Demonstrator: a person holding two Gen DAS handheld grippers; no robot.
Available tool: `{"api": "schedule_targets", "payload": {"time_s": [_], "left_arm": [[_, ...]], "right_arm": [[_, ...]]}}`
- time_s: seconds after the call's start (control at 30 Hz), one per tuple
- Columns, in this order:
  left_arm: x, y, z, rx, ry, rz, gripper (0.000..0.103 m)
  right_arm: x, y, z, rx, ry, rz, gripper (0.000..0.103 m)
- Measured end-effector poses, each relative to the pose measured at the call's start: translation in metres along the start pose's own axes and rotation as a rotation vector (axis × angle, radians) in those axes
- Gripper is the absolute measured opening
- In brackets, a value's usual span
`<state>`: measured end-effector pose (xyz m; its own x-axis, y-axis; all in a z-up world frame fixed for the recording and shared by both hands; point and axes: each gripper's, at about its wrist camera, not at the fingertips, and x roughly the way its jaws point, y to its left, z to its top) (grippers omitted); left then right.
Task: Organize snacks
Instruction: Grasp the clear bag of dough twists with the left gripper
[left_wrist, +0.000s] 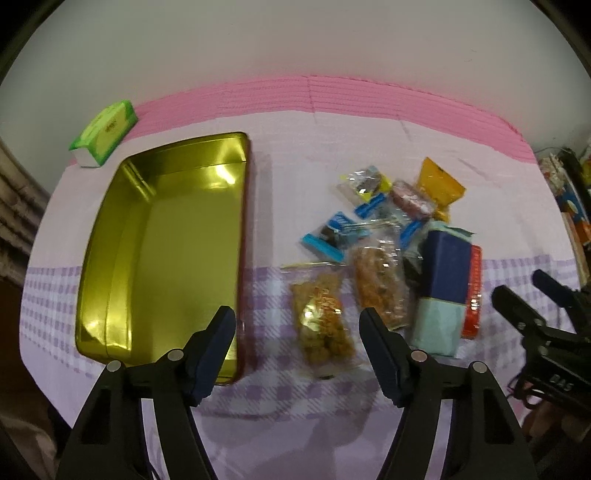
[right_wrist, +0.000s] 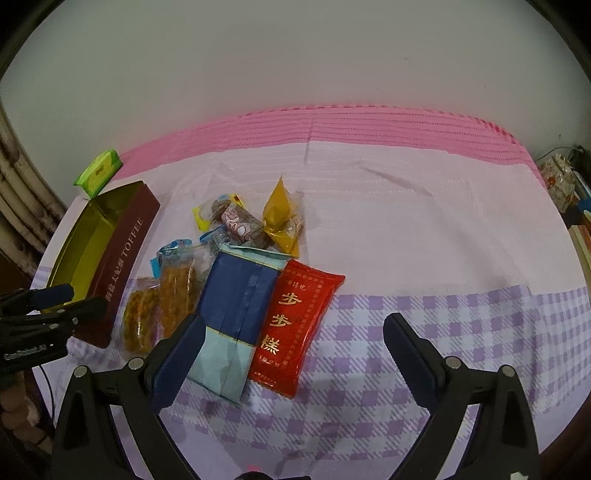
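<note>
Left tongs (left_wrist: 297, 325) agape above fried-snack packet (left_wrist: 325, 325) — "TOFFEE" tin (right_wrist: 122, 258) lettering right-view only

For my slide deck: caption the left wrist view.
Open left gripper above a clear-wrapped snack, beside the empty gold tin on a checked cloth.

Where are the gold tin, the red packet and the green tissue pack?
gold tin (left_wrist: 177, 236): left wrist view, on its bare inside floor.
red packet (right_wrist: 291, 325): right wrist view, middle of its printed front.
green tissue pack (left_wrist: 107, 129): left wrist view, on its top face.
</note>
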<state>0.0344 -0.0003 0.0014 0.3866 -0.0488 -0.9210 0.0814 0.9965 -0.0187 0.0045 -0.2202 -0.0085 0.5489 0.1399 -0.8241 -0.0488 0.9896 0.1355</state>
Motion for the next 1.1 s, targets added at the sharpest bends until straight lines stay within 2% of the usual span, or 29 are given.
{"api": "schedule_targets", "payload": {"time_s": [0.1, 0.17, 0.27, 0.47, 0.73, 1.1], "left_arm": [[0.000, -0.009, 0.005, 0.015, 0.015, -0.019, 0.065], [0.006, -0.011, 0.010, -0.005, 0.055, -0.035, 0.056], [0.018, -0.011, 0.013, -0.039, 0.118, -0.035, 0.048], [0.037, -0.010, 0.019, -0.050, 0.197, 0.007, 0.047], [0.060, -0.010, 0.019, -0.081, 0.287, -0.002, 0.048], [0.090, -0.009, 0.024, -0.075, 0.295, 0.015, 0.047]], "right_arm": [[0.000, -0.005, 0.000, 0.014, -0.003, 0.004, 0.096], [-0.001, -0.010, 0.001, 0.025, -0.008, 0.004, 0.096], [-0.004, -0.017, 0.000, 0.042, -0.016, 0.005, 0.096], [-0.006, -0.027, -0.002, 0.069, -0.026, 0.009, 0.096], [-0.008, -0.029, -0.003, 0.073, -0.039, 0.020, 0.096], [-0.008, -0.030, -0.003, 0.071, -0.035, 0.018, 0.096]]}}
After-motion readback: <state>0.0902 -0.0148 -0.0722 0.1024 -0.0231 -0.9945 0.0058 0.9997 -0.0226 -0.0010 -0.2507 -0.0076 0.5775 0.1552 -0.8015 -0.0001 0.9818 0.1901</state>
